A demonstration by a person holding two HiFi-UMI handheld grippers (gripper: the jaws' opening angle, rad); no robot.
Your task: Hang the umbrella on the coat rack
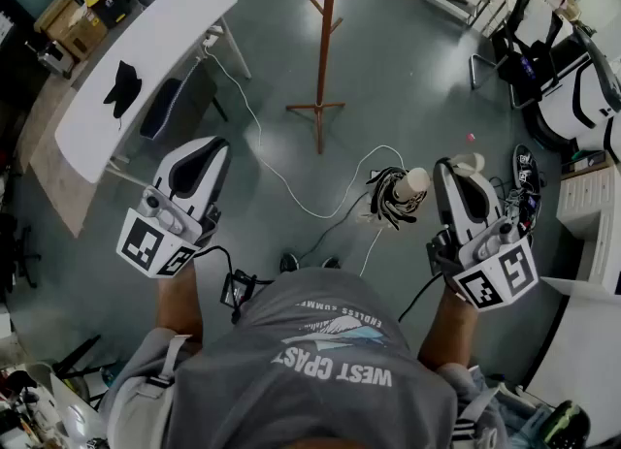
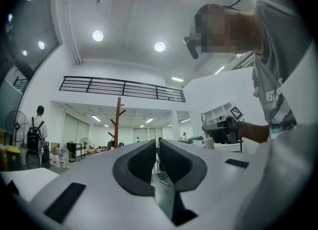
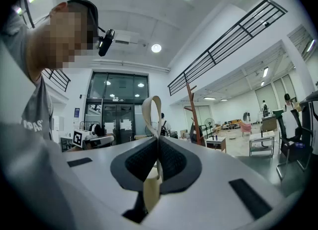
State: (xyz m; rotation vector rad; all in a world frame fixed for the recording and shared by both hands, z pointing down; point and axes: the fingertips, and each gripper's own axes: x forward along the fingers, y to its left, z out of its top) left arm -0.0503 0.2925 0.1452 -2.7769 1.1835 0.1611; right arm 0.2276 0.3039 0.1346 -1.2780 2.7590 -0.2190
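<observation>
The folded black-and-white umbrella (image 1: 391, 197) with a cream handle (image 1: 412, 184) hangs by my right side above the floor. Its cream strap loop (image 3: 151, 114) sticks up between the pads of my right gripper (image 3: 158, 147), which is shut on it; in the head view that gripper (image 1: 466, 164) is at the right. My left gripper (image 1: 208, 149) is held out at the left, shut with nothing between its pads (image 2: 156, 149). The brown wooden coat rack (image 1: 325, 40) stands on the floor some way ahead, and also shows as the coat rack (image 2: 118, 122) and the coat rack (image 3: 191, 112) in the gripper views.
A white curved table (image 1: 155, 45) with a black item (image 1: 123, 88) stands ahead on the left. A white cable (image 1: 281, 177) runs across the grey floor. Chairs (image 1: 543, 59) and a white cabinet (image 1: 594, 207) line the right side. A person with a backpack (image 2: 35, 134) stands far off.
</observation>
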